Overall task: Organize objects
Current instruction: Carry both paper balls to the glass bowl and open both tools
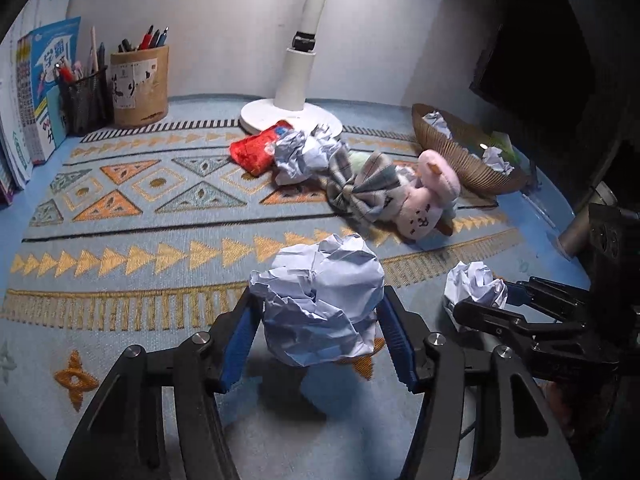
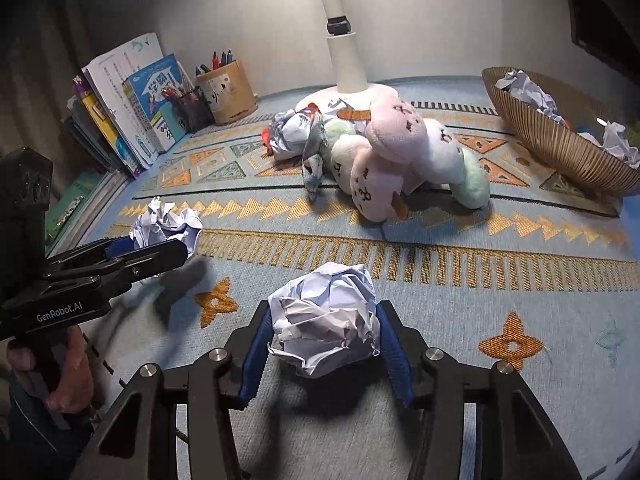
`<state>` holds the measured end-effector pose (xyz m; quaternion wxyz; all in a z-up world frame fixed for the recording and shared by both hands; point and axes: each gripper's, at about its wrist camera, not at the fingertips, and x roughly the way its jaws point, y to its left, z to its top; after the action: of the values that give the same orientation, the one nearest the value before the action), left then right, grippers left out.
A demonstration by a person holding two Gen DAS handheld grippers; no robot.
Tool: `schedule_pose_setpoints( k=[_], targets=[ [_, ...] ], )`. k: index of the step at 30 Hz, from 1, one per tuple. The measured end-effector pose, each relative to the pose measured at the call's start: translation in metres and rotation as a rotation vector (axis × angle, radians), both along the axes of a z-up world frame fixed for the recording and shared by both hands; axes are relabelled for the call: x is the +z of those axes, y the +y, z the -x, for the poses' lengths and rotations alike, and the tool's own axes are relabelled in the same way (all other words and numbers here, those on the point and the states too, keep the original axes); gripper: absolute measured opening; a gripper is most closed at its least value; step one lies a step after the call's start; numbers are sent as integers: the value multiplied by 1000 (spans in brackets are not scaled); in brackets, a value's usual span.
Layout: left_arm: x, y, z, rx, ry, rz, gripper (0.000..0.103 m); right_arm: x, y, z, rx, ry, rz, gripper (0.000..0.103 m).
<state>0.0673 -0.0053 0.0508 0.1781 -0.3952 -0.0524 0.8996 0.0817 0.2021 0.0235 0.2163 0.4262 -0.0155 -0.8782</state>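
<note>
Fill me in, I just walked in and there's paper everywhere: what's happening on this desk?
A person is tidying up with two tools. The left hand-held gripper is closed on a crumpled paper ball, and the right hand-held gripper grips a second paper ball. Both are near the front of the patterned mat. The woven basket at the right already holds some crumpled paper. Another wad lies by the lamp base, next to a plush toy.
</note>
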Motion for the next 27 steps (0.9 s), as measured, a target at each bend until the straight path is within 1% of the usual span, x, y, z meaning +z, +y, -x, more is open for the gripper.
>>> schedule_pose_setpoints(
  k=[3, 7, 9, 11, 15, 17, 18, 21, 24, 27],
  targets=[
    [28, 17, 4, -29, 57, 5, 56, 25, 16, -5, -14, 71, 18, 50],
    [72, 59, 16, -95, 164, 34, 56, 70, 55, -4, -80, 188, 20, 51],
    [92, 85, 28, -122, 201, 30, 56, 92, 79, 4, -135, 233, 16, 51],
    [108, 111, 44, -142, 211, 13, 56, 113, 108, 17, -194, 266, 35, 51],
    [130, 161, 85, -168, 222, -11, 56, 147, 167, 45, -379, 315, 74, 51],
    [134, 184, 104, -173, 217, -28, 56, 157, 195, 59, -465, 321, 121, 51],
    [134, 193, 116, -180, 200, -44, 56, 160, 208, 67, -502, 321, 145, 51],
    [126, 218, 146, -186, 157, -79, 56, 157, 236, 93, -594, 296, 207, 51],
    [110, 240, 169, -182, 124, -77, 56, 144, 255, 116, -640, 265, 254, 51],
    [93, 258, 186, -194, 96, -61, 56, 130, 261, 132, -659, 249, 245, 51]
  ],
)
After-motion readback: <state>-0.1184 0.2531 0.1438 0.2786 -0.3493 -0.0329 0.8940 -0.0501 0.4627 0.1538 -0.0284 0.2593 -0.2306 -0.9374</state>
